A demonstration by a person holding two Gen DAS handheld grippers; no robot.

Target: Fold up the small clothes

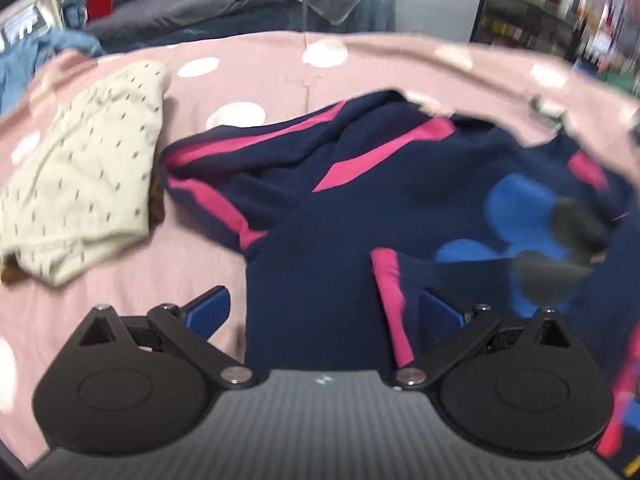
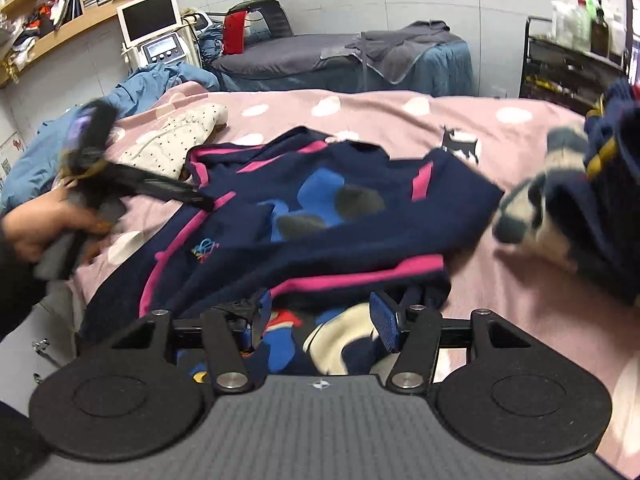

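Note:
A navy top with pink stripes and blue patches lies crumpled on the pink dotted bedspread. My left gripper hovers over its near edge, open, blue pads wide apart with nothing pressed between them. In the right wrist view the same navy top spreads across the bed. My right gripper stands open low over its bunched front hem, cloth lying between the fingers but not pinched. A hand holds the blurred left gripper at the top's left sleeve.
A cream dotted garment lies to the left on the bed. A heap of navy and striped clothes sits at the right. Behind stand a grey treatment bed, a white monitor unit, shelves and a bottle cart.

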